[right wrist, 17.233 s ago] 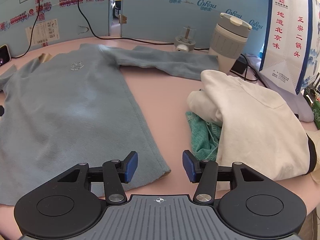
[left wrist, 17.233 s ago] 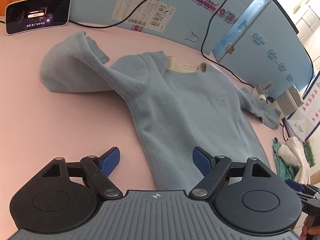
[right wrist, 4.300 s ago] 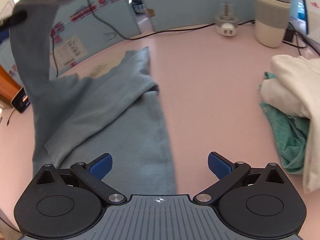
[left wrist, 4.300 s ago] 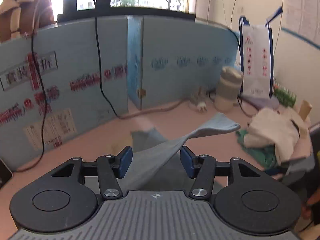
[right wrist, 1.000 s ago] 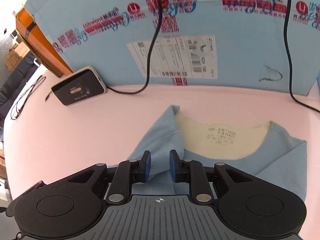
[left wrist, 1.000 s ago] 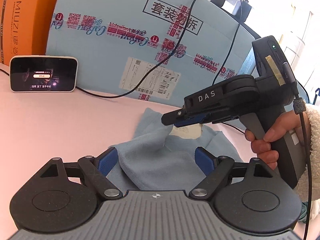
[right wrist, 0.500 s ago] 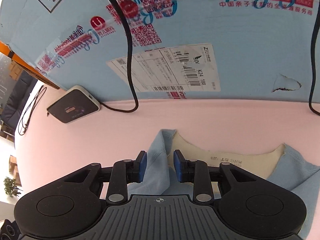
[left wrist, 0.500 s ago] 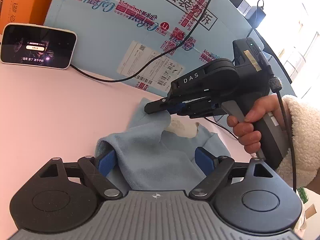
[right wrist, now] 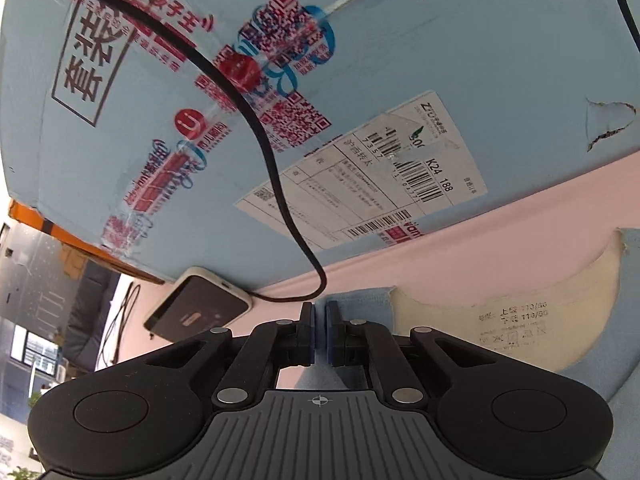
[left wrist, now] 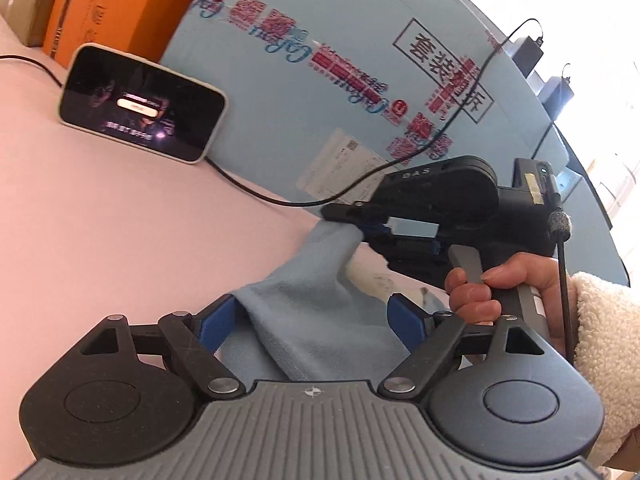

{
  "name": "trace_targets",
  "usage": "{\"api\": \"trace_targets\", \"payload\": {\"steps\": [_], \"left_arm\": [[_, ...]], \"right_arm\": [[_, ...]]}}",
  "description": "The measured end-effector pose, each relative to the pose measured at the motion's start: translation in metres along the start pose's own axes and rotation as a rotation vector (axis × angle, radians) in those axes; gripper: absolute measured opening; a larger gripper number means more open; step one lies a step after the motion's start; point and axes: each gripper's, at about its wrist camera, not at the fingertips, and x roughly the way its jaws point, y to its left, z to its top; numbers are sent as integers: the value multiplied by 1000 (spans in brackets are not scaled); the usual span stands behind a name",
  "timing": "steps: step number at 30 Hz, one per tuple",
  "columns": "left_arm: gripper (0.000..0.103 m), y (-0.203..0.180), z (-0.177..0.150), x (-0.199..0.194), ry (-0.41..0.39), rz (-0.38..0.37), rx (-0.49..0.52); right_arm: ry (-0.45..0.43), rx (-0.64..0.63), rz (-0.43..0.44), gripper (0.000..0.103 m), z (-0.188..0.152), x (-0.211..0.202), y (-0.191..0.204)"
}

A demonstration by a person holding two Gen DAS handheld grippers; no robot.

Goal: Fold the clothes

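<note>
A light blue sweater (left wrist: 304,280) lies on the pink table (left wrist: 120,220), its cream collar lining (right wrist: 500,320) facing up. In the left wrist view my right gripper (left wrist: 348,220) pinches a fold of the blue fabric beside the collar and holds it raised off the table. In its own view the right gripper (right wrist: 320,320) has its jaws almost together, with the sweater (right wrist: 632,280) spread below and to the right. My left gripper (left wrist: 312,308) stands wide open, and the raised fold runs down between its fingers, lying against the left one.
A blue foam board (left wrist: 280,120) with labels walls off the back of the table. A phone-like device (left wrist: 140,108) leans against it at the left, with a black cable (left wrist: 260,192) running from it. An orange box (left wrist: 108,0) stands behind. A person's hand (left wrist: 480,288) grips the right handle.
The right gripper's jaws have closed on the fabric beside the collar and drawn it up into a taut fold. Both views have rolled, and the left gripper has come closer around that fold.
</note>
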Motion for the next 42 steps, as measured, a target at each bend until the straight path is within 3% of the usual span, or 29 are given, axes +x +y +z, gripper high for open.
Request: {"api": "trace_targets", "payload": {"steps": [2, 4, 5, 6, 10, 15, 20, 24, 27, 30, 35, 37, 40, 42], "left_arm": [[84, 13, -2, -5, -27, 50, -22], [84, 20, 1, -11, -30, 62, -41], [84, 22, 3, -14, -30, 75, -41], [84, 24, 4, -18, -30, 86, -40], [84, 22, 10, -32, -24, 70, -23], [84, 7, 8, -53, 18, 18, 33], [85, -11, -3, -73, 101, -35, 94], [85, -25, -24, -85, 205, -68, 139], [85, -39, -38, -92, 267, -89, 191], [85, -52, -48, -97, 298, -105, 247], [85, -57, -57, -108, 325, -74, 279], [85, -54, -57, -113, 325, -58, 266], [85, -51, -58, -121, 313, -42, 251], [85, -48, -58, -124, 315, -30, 241]], "right_arm": [[-43, 22, -12, 12, -4, 3, -2], [-72, 45, -21, 21, -4, 1, -3], [-77, 50, -31, 32, -4, -2, -2], [-76, 30, -39, 34, -5, -7, 1], [-13, -133, -121, 33, -18, -40, 17], [23, -176, -192, 33, -45, -113, -4], [115, -255, -286, 34, -91, -190, -33], [165, -333, -332, 36, -137, -217, -33], [177, -277, -260, 36, -159, -216, -39], [139, -198, -200, 49, -169, -209, -45], [83, -219, -171, 51, -171, -191, -40], [95, -221, -195, 48, -171, -182, -39], [93, -223, -217, 9, -170, -179, -38], [87, -208, -161, 5, -167, -189, -37]]}}
